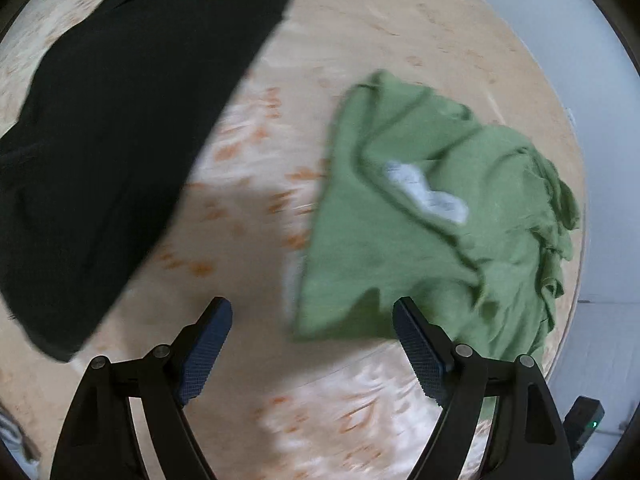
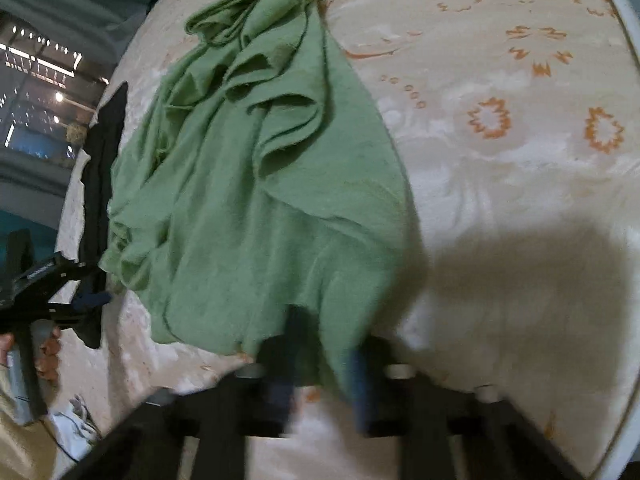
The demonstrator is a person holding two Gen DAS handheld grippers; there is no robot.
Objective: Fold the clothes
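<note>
Your right hand-held gripper [image 2: 320, 356] is clenched on the near hem of a crumpled green T-shirt [image 2: 256, 184], the cloth running down between its blurred blue pads, while your left hand-held gripper [image 1: 312, 344] hangs released above the mattress [image 1: 360, 32], jaws spread wide with nothing between them and the shirt's near corner just beyond its right pad. The shirt lies bunched on the cream, orange-flowered mattress, its far end rumpled into ridges and a white neck label [image 1: 424, 192] showing inside the folds; nothing about it is yet squared or flat. To the left in the left wrist view, a black garment [image 1: 120, 120] spreads in a broad, smoother sheet across the far-left part of the bed, well apart from the green one; whether it is already folded you cannot tell from here. Judged from this, the work on the green shirt is at its very start: one edge is gripped, the other is not yet taken, and the spreading out, smoothing and every fold are left to do.
</note>
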